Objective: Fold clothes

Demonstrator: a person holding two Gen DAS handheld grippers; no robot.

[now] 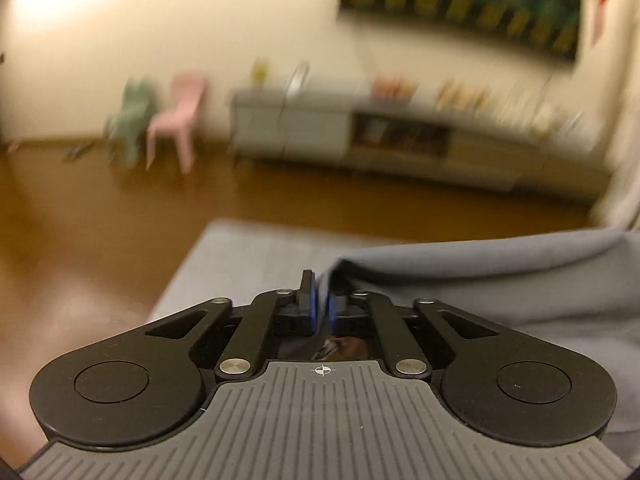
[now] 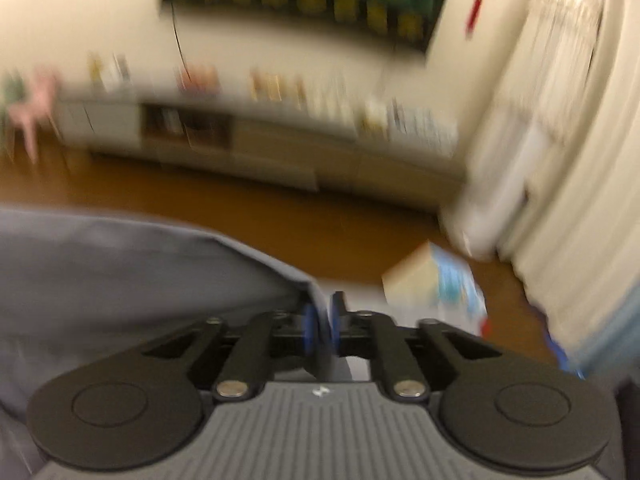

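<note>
Grey garment (image 1: 500,280) is held up between both grippers, one corner in each. Left gripper (image 1: 319,304): jaws pressed together on a corner of the cloth, the edge caught between the blue pads (image 1: 311,312); the rest of the fabric runs off to the right of the jaws and drapes down past the right linkage. Right gripper (image 2: 322,326): jaws likewise pinching a corner, fabric sandwiched between the blue pads (image 2: 309,328); here the cloth spreads to the left of the jaws and fills the lower left of the right wrist view.

Below the left gripper a flat grey surface (image 1: 248,256) shows, garment partly above it; cannot tell if the cloth touches it.

Both views heavily motion-blurred. Background: brown wood floor (image 1: 100,208), low cabinet (image 1: 360,136) along the far wall, pink chair (image 1: 176,116) beside a green chair (image 1: 132,116), dark picture (image 1: 460,4) on the wall. Right wrist view adds white curtains (image 2: 560,140) and a small box (image 2: 436,284) just right of the jaws, details unreadable.
</note>
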